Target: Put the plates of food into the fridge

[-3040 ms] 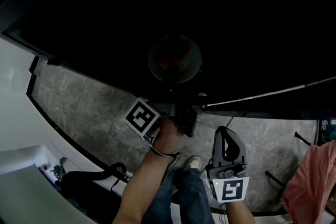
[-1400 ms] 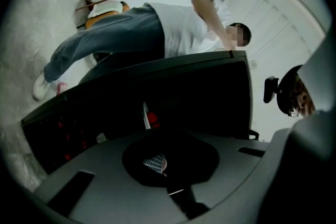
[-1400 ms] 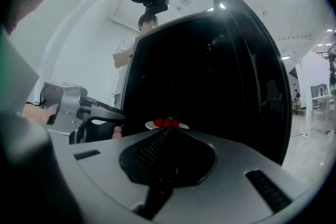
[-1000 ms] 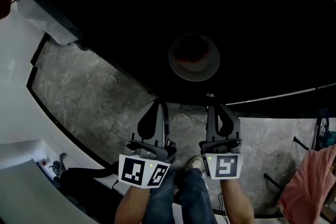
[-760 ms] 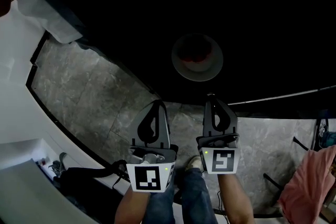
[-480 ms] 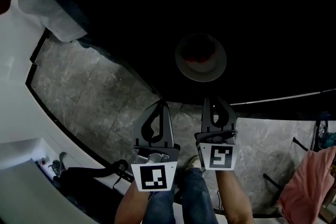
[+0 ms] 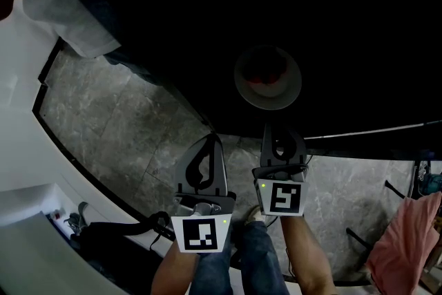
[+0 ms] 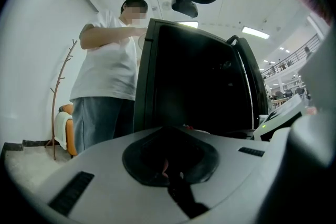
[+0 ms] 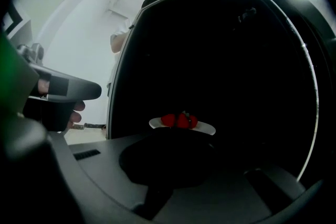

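Note:
A white plate [image 7: 268,81] with red strawberries on it sits on the black table top [image 7: 290,3], near its front edge. The right gripper view shows the same plate [image 9: 206,128] just beyond the jaw tips, with the strawberries [image 9: 178,120] on top. My right gripper [image 7: 280,129] points at the plate from just short of the table edge, shut and empty. Further back and to the left, over the floor, my left gripper [image 7: 209,137] is also shut with nothing in it. The left gripper view shows its closed jaws [image 8: 168,129] in front of the dark table.
Grey stone floor [image 7: 117,121] lies below the table. A white cloth or bag [image 7: 62,17] rests at the table's upper left edge, and a pink cloth [image 7: 407,238] hangs at the far right. A person in a white shirt [image 8: 105,71] stands beside the table, near a coat stand [image 8: 58,92].
Three seconds ago my left gripper was at the table edge by the plate; it has since drawn back. Over the last second my right gripper has moved forward toward the plate.

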Available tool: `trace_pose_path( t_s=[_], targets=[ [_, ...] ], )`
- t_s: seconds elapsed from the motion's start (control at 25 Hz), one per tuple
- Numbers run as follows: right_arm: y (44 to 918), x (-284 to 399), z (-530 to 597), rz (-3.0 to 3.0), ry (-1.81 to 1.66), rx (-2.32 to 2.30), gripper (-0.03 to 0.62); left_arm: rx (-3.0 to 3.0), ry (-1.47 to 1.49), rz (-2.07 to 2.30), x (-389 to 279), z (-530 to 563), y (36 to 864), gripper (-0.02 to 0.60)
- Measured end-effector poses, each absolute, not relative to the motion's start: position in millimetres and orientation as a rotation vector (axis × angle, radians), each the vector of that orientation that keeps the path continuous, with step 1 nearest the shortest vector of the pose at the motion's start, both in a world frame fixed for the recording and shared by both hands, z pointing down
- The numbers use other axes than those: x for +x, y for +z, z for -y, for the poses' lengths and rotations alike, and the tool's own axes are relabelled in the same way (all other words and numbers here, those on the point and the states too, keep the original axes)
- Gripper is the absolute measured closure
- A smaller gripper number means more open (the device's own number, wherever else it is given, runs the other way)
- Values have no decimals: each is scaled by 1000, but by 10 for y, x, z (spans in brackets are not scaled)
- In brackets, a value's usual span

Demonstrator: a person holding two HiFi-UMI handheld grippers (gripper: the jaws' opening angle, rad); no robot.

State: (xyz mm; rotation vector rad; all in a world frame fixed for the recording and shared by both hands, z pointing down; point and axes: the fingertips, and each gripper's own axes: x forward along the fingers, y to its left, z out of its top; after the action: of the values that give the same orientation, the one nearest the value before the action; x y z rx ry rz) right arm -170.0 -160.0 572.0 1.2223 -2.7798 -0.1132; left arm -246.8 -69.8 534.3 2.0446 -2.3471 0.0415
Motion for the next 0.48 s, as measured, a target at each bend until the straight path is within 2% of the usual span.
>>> trace_pose_path(
  t_s=[0.48],
  targets=[
    [5775,-1836,1667,2735,-112,1232,582,2075,44,2340,-2460,680,5348,575]
  ],
)
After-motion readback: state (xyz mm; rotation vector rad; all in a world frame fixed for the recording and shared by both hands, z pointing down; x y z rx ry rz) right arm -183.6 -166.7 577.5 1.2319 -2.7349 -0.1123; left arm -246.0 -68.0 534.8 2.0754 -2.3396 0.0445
